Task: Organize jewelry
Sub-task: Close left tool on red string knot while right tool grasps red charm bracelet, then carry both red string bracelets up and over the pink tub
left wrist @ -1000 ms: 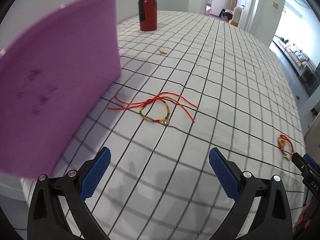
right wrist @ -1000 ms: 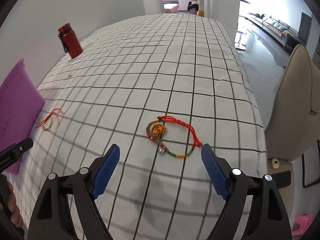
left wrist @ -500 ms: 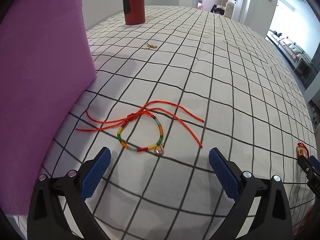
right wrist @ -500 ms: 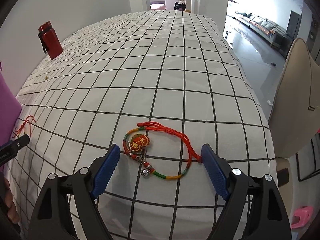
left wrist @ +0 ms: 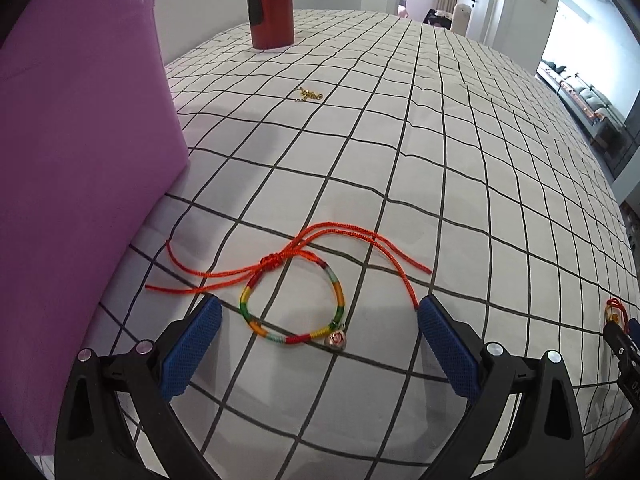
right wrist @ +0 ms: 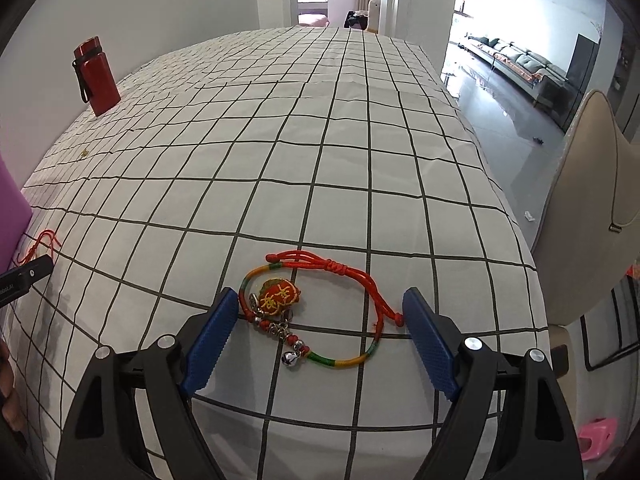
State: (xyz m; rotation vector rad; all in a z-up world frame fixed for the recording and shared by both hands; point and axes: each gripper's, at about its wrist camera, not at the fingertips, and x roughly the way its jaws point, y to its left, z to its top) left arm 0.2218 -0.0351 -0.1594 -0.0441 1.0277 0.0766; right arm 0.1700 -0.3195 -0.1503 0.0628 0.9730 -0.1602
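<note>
So both claws hung wide open, empty: left claw (left wrist: pixel 318 342) straddled the beaded bracelet (left wrist: pixel 294 304), right claw (right wrist: pixel 316 338) straddled the charm bracelet (right wrist: pixel 316 308) near the table's right edge.

The purple box (left wrist: pixel 80 160) fills the left of the left wrist view, its top, bottom and far side cut off by the picture's edge. The red bottle (left wrist: pixel 272 4) loses its cap at the top edge. A small gold trinket (left wrist: pixel 309 94) lies too small to identify. At the right edge, a second bracelet (left wrist: pixel 614 312) shows only partly, behind a black gripper tip. In the right wrist view, a fingertip (right wrist: pixel 10 412) pokes in at the left edge.
</note>
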